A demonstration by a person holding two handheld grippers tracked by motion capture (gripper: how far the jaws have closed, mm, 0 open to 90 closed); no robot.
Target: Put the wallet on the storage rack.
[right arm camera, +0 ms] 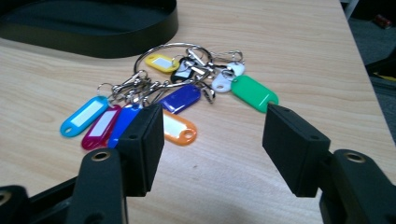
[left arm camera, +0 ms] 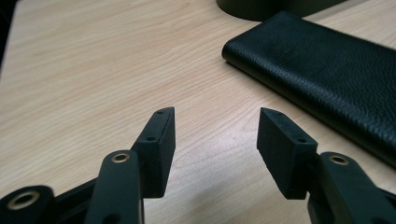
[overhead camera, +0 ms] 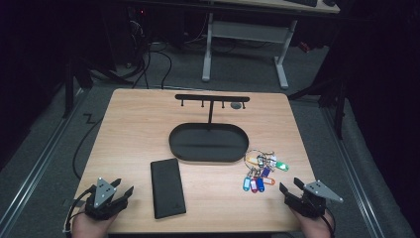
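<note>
- The key bunch [right arm camera: 173, 95] lies just ahead of the right gripper [right arm camera: 212, 140], whose jaws gape empty (nearer hand).
- The left gripper [left arm camera: 215, 147], likewise unclenched, faces the black wallet [left arm camera: 322, 79].

Black oval tray [overhead camera: 208, 148] with hook stand [overhead camera: 212, 98] on wooden table [overhead camera: 133, 129]

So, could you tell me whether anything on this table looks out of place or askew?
Only mildly: the bunch of coloured plastic key tags on a metal ring lies on the wooden table, beside the black oval tray, not on the stand's hooks. Nothing looks damaged.
</note>
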